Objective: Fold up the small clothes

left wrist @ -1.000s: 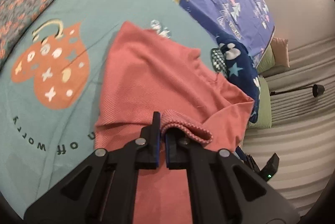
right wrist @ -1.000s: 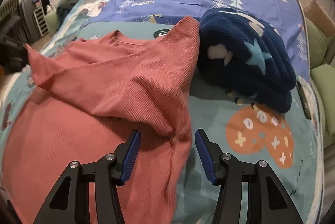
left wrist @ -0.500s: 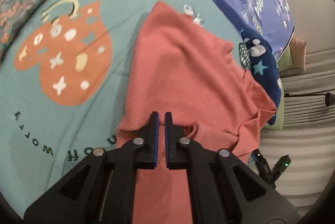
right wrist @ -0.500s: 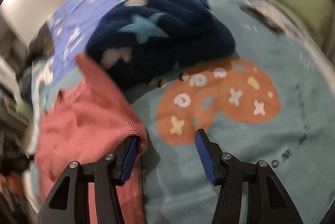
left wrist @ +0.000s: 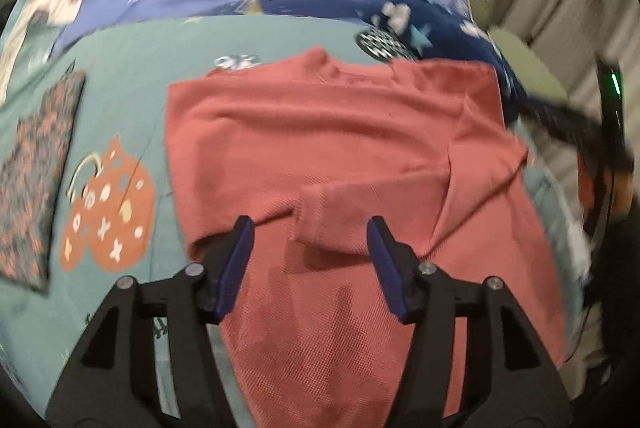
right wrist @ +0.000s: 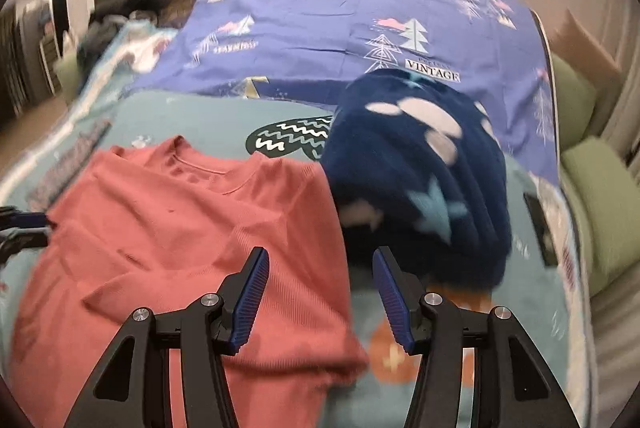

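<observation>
A salmon-red knit top [left wrist: 328, 131] [right wrist: 192, 228] lies on the teal bedspread [left wrist: 128, 67], neckline to the far side, both sleeves folded across its body. My left gripper [left wrist: 310, 228] hovers over the folded sleeve cuff [left wrist: 332, 224]; its jaws are opening, and the pads press on nothing. My right gripper [right wrist: 318, 260] is open above the top's right edge, with nothing held. The right gripper shows blurred at the right edge of the left wrist view.
A dark blue fleece with stars [right wrist: 420, 187] is heaped right of the top. A folded floral garment [left wrist: 32, 167] lies at the left. A purple tree-print sheet [right wrist: 360, 19] covers the far bed. Green cushions [right wrist: 600, 195] sit at the right.
My left gripper let go of the sleeve cuff, opened, and rolled to face the top squarely. My right gripper swung back from the right over the top's right edge, still open.
</observation>
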A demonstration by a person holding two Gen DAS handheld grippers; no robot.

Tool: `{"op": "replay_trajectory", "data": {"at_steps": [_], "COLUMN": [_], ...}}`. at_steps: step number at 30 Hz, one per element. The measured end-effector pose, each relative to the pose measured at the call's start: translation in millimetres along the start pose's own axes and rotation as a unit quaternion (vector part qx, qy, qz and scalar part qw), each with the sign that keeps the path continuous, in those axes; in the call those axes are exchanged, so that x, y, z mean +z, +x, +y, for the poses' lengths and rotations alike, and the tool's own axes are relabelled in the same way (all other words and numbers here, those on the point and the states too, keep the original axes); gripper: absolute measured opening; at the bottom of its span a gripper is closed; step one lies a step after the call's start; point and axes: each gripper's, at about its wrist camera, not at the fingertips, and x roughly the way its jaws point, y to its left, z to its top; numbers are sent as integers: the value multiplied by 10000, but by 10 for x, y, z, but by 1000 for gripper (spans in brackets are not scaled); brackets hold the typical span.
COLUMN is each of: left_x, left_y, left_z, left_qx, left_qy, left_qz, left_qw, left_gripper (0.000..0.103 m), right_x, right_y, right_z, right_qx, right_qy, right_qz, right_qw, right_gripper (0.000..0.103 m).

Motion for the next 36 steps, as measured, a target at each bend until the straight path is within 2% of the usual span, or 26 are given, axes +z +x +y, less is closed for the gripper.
{"op": "replay_trajectory", "data": {"at_steps": [1,5,6,7,9,11,13,14,17,19,21,23,25,27,29,31,32,34,36], "left_x": [9,50,55,92,127,234,380,435,578,570,494,392,295,264,277,300,332,389,416], "left_y": [66,313,357,415,370,201,36,-7,2,135,223,251,194,100,18,-35,-30,5,55], "left_z": [-21,-15,4,32,89,201,358,409,647,836,926,976,959,875,752,566,502,378,315], "left_qx": [3,-219,-399,-696,-1041,-1480,-1745,-1655,-918,-491,-162,-26,6,111,306,472,505,584,643], "left_qy": [22,-347,-478,-635,-992,-1428,-1912,-2032,-2354,-2578,-2660,-2593,-2416,-2027,-1446,-755,-511,-53,219], "left_qz": [89,445,531,696,695,375,7,-136,-411,-256,-103,-57,-165,-329,-502,-676,-701,-671,-590], "left_qw": [10000,9982,9966,9931,9872,9779,9659,9650,9667,9646,9638,9658,9702,9786,9877,9937,9949,9960,9959], "left_gripper": [66,65,46,9,11,11,11,11,12,14,14,19,39,45,50,57,58,59,60], "right_x": [34,199,212,216,217,228,252,270,268,229,182,153,168,207,264,319,341,338,322], "right_y": [65,483,547,625,628,518,498,530,702,740,692,586,458,237,80,-11,-11,41,125], "right_z": [50,68,55,16,-126,-324,-579,-689,-841,-825,-751,-667,-605,-476,-305,-36,143,490,813], "right_qx": [-54,-445,-456,-440,-126,258,785,1031,1463,1529,1323,930,463,-65,-152,227,627,1175,1417], "right_qy": [-65,-111,-63,52,500,1007,1562,1836,2202,2194,2018,1737,1446,914,319,-305,-697,-1387,-1932], "right_qz": [31,234,289,397,448,248,230,291,546,607,584,534,412,126,-125,-226,-156,21,107], "right_qw": [10000,9987,9985,9982,9977,9943,9843,9771,9629,9617,9687,9789,9875,9957,9993,9990,9955,9833,9708], "right_gripper": [54,55,36,5,5,5,5,5,9,12,19,28,36,37,37,42,43,44,44]}}
